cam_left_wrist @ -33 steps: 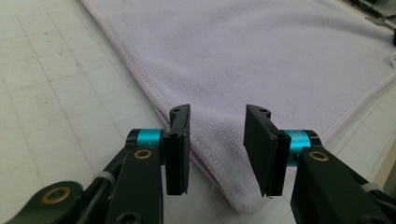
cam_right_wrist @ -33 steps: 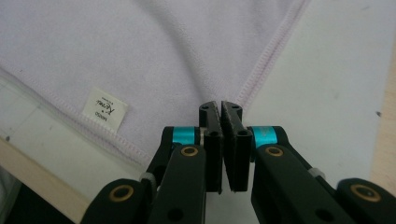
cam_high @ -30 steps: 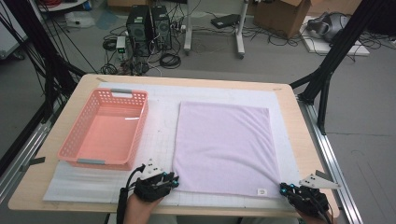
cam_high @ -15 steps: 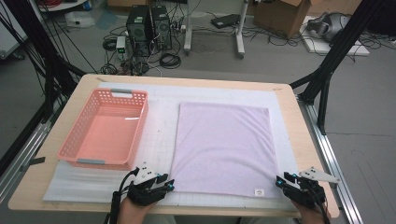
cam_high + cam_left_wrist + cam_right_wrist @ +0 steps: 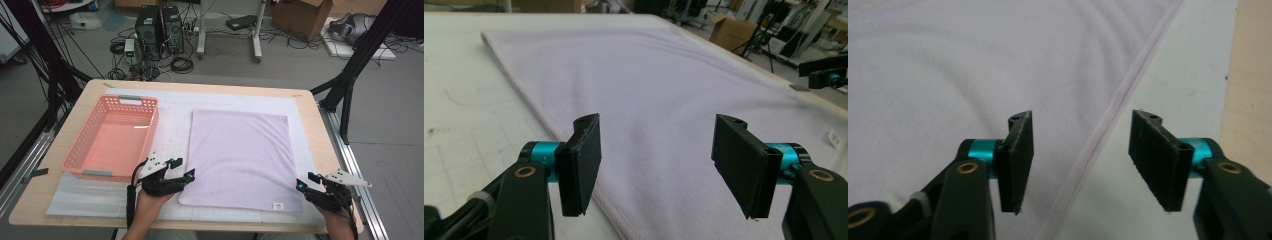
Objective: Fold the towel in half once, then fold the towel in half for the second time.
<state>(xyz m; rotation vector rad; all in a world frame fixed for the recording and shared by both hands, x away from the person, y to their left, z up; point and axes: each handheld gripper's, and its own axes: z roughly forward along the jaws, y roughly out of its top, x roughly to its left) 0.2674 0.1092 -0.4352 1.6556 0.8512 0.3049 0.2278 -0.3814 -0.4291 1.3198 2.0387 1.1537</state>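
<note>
A pale purple towel [image 5: 240,157] lies flat on the right half of the worktop [image 5: 310,107], its long axis running from the near edge toward the far edge, with a small white label [image 5: 278,205] at its near right corner. The left gripper [image 5: 181,169] sits at the towel's near left corner, the right gripper [image 5: 305,181] at the near right corner. Both sets of fingers have just been spreading and stand apart, nothing pinched between them. A white mat [image 5: 175,107] covers the wooden worktop. A pink basket [image 5: 80,155] stands to the left. Beyond lie a grey floor [image 5: 300,65], computer towers [image 5: 160,25], cables and cardboard boxes [image 5: 305,15].
</note>
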